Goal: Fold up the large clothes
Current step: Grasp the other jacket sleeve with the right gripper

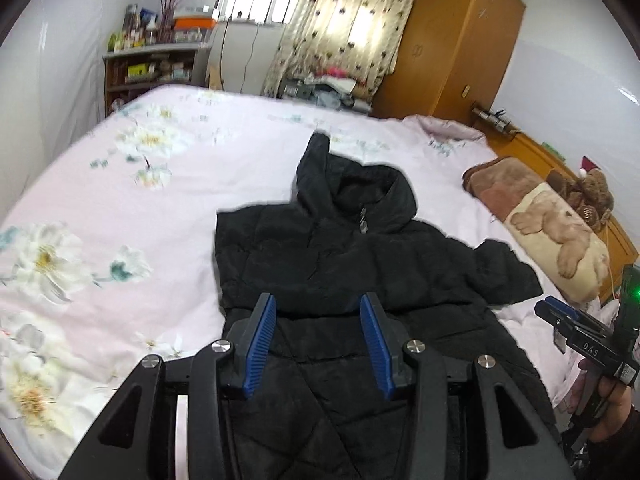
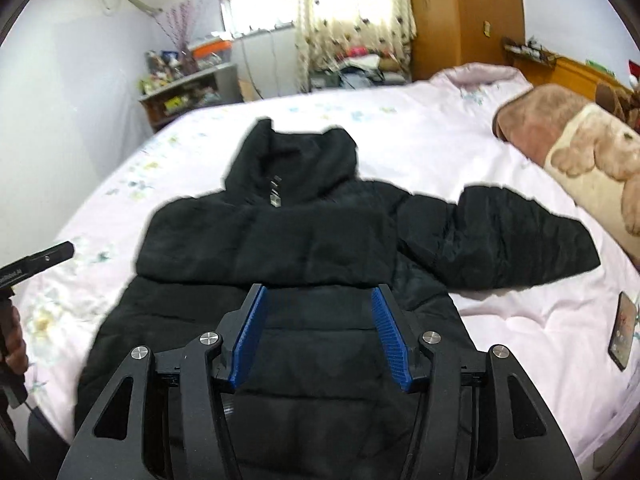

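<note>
A black hooded puffer jacket [image 1: 332, 256] lies front up on the bed, hood pointing away from me. Its right-hand sleeve [image 2: 512, 236] sticks out sideways; on the left the jacket ends in a straight edge, and a thick fold [image 2: 264, 244] crosses the chest. My left gripper [image 1: 318, 300] hovers above the lower body of the jacket, open, with nothing between its blue pads. My right gripper [image 2: 320, 290] hangs over the same area, also open and empty. Each gripper shows in the other's view: the right one [image 1: 560, 312] at the right edge, the left one [image 2: 60, 250] at the left edge.
The bed carries a pink floral sheet [image 1: 120, 208]. A bear-print blanket roll [image 1: 552, 224] and a teddy bear [image 1: 596, 192] lie along its right side. A phone [image 2: 623, 330] rests on the sheet near the sleeve. A wooden wardrobe [image 1: 452, 36] and a cluttered shelf [image 1: 152, 60] stand beyond.
</note>
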Motion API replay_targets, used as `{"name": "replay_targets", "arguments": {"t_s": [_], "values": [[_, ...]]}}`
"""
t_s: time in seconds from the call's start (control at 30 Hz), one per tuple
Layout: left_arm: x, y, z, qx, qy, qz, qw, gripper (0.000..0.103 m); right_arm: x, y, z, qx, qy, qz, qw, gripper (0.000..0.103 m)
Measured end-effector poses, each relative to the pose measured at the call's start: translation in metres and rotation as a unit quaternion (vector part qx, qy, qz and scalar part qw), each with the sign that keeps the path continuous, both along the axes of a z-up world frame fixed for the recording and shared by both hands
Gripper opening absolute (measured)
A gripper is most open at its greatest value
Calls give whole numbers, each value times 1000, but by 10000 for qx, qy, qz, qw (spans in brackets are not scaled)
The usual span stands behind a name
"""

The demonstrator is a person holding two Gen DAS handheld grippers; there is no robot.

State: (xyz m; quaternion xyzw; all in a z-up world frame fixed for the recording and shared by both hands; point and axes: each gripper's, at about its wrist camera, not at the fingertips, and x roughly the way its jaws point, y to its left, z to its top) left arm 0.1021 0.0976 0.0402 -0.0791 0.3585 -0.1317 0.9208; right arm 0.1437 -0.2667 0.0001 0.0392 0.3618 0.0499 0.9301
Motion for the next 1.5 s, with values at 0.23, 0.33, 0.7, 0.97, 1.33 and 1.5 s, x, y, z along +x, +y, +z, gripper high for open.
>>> {"name": "replay_targets", "arguments": {"t_s": [0.23,0.33,0.7,0.97,1.33,1.5], "values": [[-31,12,63,160,-586,119,9981,46,-33,12,57,-156,-651,103,9977,55],[-38,18,86,152,-750,207,9969,46,-40,9,79,-183,-886,56,9959,55],[-42,5,85,156,-727,274,9969,49,-44,-15,92,-52,-1018,-191,9946,55],[-22,-18,27,73,-97,286,9995,49,-30,-43,52,-164,-601,-310,9976,55],[38,-61,-27,288,281,117,9991,49,20,-141,-14,319,162,-1292,9910,55],[73,-77,-47,423,339,34,9985,49,43,-199,-44,683,434,-1849,9794,55]]}}
